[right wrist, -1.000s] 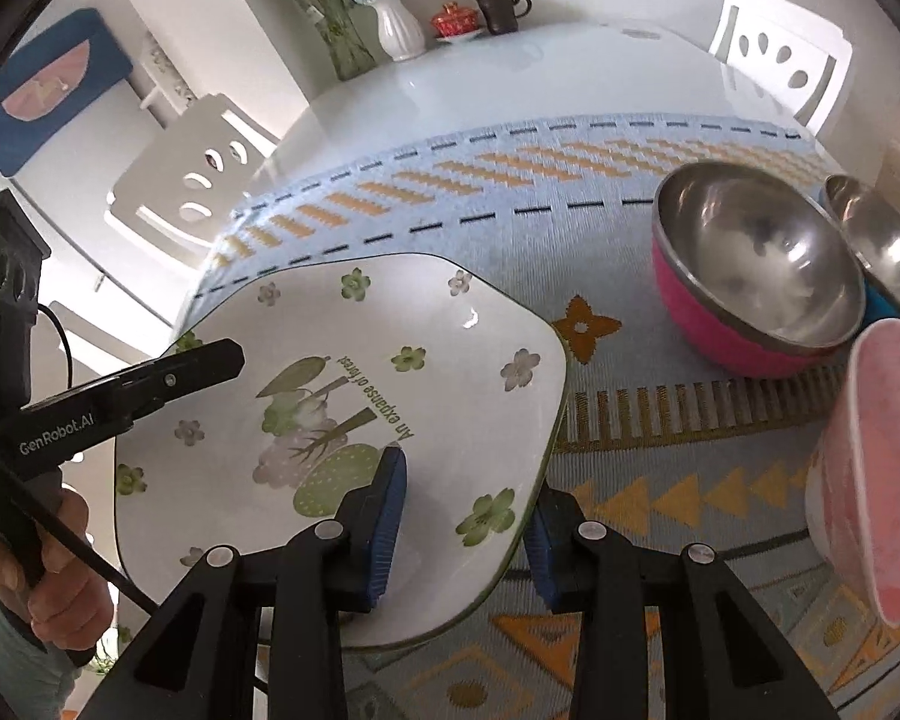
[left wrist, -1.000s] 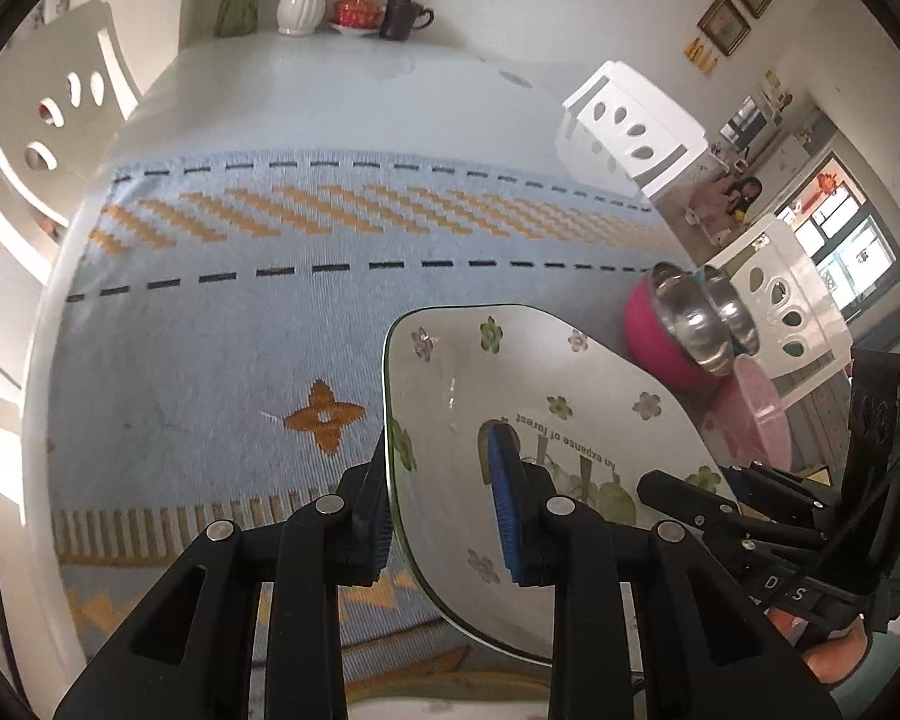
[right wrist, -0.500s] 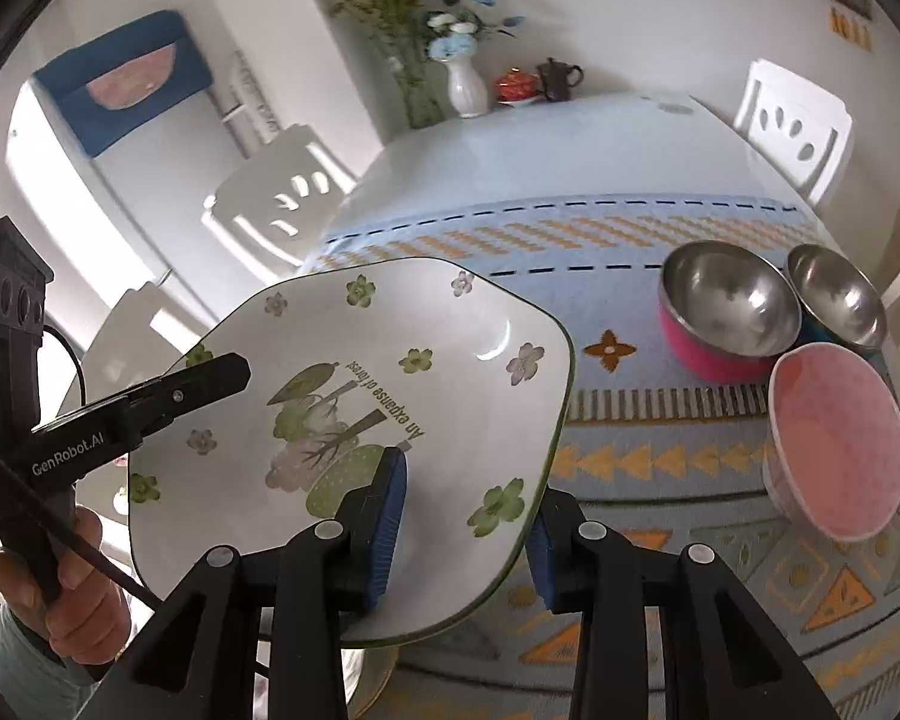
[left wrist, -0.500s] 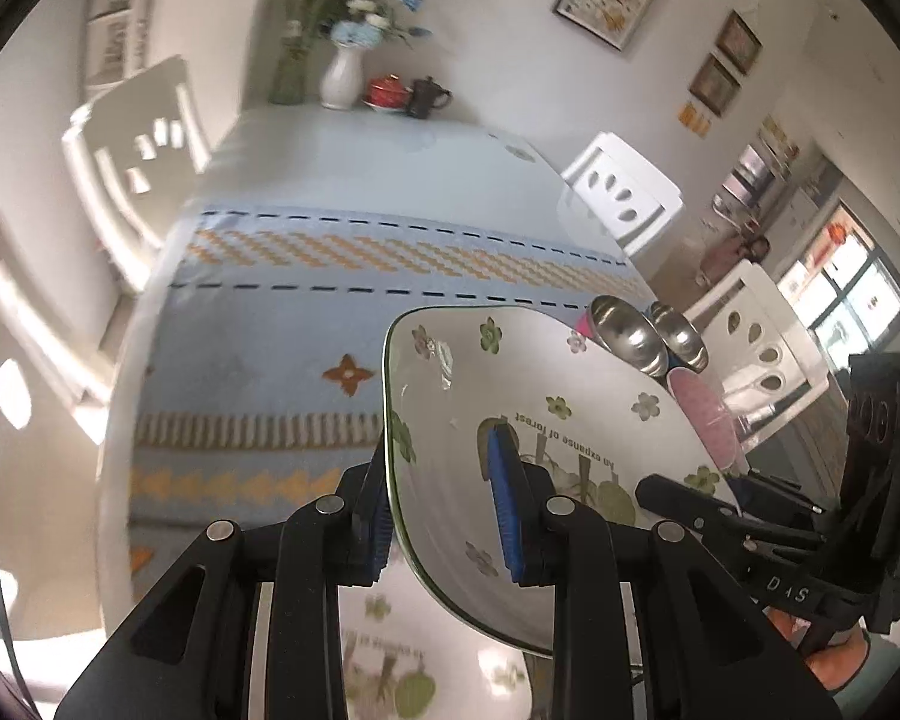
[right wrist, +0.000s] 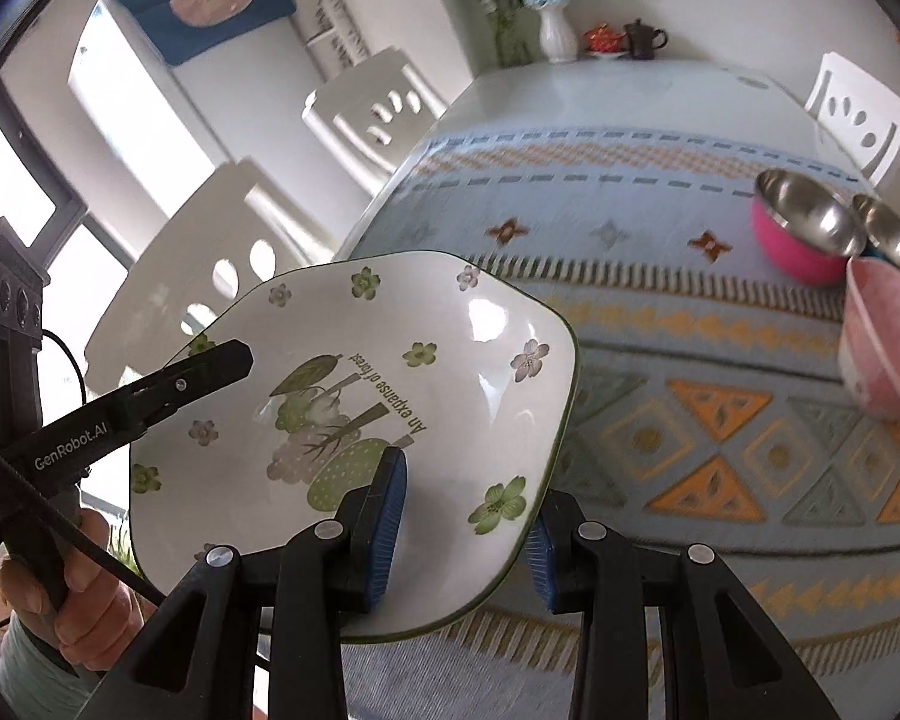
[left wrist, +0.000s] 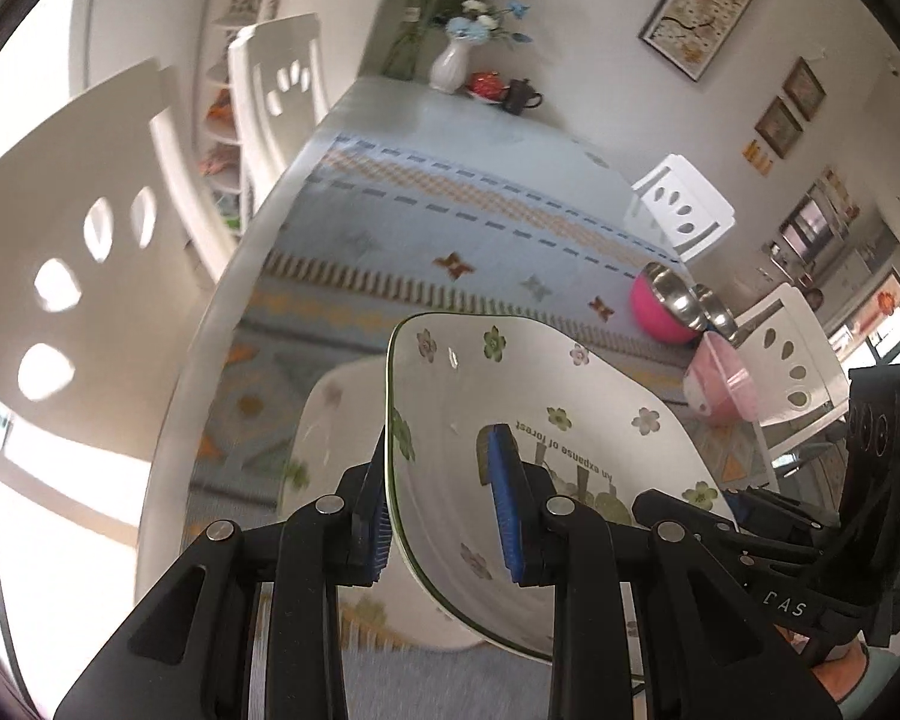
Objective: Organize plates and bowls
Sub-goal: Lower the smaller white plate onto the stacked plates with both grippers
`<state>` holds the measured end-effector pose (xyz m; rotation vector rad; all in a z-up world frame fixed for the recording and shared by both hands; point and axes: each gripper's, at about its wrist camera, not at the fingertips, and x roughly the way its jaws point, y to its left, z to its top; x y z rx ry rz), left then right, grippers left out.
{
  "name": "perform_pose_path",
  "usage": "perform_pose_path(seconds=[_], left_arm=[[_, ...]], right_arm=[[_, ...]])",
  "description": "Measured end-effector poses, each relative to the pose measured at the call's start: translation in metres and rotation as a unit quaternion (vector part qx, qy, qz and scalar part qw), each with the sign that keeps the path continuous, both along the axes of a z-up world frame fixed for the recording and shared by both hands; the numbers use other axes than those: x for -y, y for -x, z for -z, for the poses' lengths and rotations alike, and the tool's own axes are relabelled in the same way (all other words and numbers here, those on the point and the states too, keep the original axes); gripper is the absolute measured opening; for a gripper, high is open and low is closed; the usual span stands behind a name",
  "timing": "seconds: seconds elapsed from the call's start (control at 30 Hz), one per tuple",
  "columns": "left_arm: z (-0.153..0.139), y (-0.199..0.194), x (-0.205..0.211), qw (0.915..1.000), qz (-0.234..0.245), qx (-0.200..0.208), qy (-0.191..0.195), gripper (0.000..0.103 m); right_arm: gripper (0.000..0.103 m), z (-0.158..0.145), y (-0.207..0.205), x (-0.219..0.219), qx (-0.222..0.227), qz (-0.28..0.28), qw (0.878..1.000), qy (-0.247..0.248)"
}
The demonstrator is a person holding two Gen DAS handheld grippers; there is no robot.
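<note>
A square white plate with green flowers (left wrist: 570, 420) (right wrist: 390, 360) is held in the air between both grippers, well above the table. My left gripper (left wrist: 444, 510) is shut on its left rim. My right gripper (right wrist: 462, 528) is shut on its near right rim. A second flowered plate (left wrist: 336, 420) lies on the table below it. A pink steel-lined bowl (right wrist: 804, 234), a smaller steel bowl (right wrist: 897, 240) and a pink plastic bowl (right wrist: 888, 342) stand at the right of the table.
The table carries a blue patterned cloth (right wrist: 660, 240). A white vase (right wrist: 555, 36), a red pot and a dark teapot (right wrist: 642, 39) stand at the far end. White chairs (left wrist: 90, 228) (right wrist: 858, 114) ring the table.
Both grippers have lifted the plate up and back toward the table's near left corner. The bowls now look farther away. The second plate on the table has come into view underneath.
</note>
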<state>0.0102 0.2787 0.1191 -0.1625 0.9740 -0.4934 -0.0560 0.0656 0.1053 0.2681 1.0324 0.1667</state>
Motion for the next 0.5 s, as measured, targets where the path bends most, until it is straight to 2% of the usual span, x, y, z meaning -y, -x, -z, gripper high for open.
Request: perform_pose_path(seconds=[0.3, 0.5], left_arm=[[0.036, 0.017, -0.02, 0.9992, -0.025, -0.03, 0.001, 0.024], [0.05, 0.017, -0.024, 0.9985, -0.036, -0.04, 0.006, 0.024]], right_arm=[[0.035, 0.028, 0.005, -0.018, -0.028, -0.006, 0.999, 0.015], [0.035, 0.04, 0.002, -0.025, -0.046, -0.005, 0.998, 0.032]])
